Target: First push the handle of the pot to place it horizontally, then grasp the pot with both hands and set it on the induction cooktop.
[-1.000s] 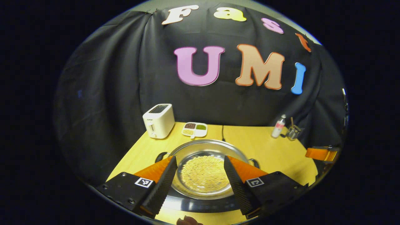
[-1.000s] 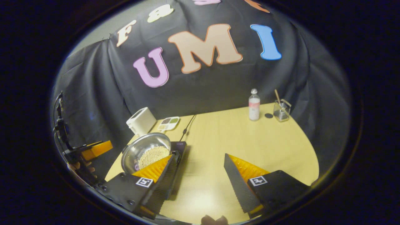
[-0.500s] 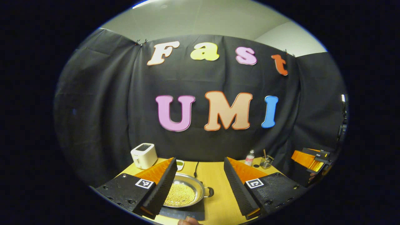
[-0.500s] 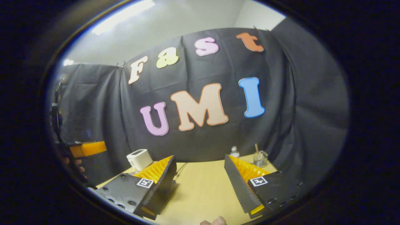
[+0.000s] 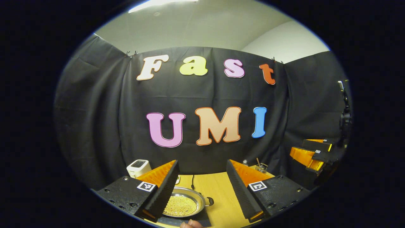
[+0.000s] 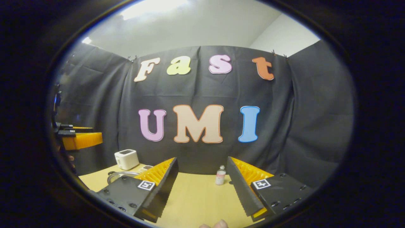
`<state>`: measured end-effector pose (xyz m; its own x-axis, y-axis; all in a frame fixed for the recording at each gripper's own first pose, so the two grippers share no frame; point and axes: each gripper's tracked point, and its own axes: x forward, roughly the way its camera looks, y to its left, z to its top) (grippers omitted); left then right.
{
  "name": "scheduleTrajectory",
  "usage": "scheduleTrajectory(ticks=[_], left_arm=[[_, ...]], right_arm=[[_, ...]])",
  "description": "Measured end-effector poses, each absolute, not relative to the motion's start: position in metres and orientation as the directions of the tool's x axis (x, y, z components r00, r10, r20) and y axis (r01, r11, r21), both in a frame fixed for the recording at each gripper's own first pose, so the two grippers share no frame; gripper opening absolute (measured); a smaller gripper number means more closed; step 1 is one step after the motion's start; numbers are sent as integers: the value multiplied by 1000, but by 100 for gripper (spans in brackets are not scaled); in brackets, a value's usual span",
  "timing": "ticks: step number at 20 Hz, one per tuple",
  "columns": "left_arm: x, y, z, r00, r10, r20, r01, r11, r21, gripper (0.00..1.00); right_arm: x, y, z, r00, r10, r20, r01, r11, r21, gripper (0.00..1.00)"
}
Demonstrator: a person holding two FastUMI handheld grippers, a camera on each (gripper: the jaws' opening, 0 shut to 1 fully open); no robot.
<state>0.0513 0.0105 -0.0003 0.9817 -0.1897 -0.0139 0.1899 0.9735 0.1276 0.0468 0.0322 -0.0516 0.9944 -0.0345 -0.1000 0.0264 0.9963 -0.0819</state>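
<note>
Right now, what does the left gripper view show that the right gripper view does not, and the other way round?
Left gripper view: the grains inside the pot, the dark induction cooktop under it, a black cable and a glass jar. The right hand-held gripper hangs at the side.
Right gripper view: the bottle, whole, standing between this gripper's open fingers, and the left hand-held gripper off to the side.
Shared: the toaster, the yellow table and the pot's rim.
</note>
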Motion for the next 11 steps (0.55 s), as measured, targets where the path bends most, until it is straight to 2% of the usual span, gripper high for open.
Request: scheduleTrajectory(ticks=[1,5,6,11], left_arm=[[45,16,-3,982,-190,-16,191,973,129,91],[33,33,-8,983,-182,-4,181,977,114,89],[30,40,-8,985,-171,-1,170,979,115,90],[20,58,-7,989,-149,-9,149,985,86,89]], right_arm=[[46,40,-57,993,-35,-116,27,997,-67,92],[27,74,-70,987,-12,-162,0,997,-74,92],[22,78,-69,986,-11,-165,-3,996,-84,95],[13,87,-65,984,-30,-177,23,999,-46,97]])
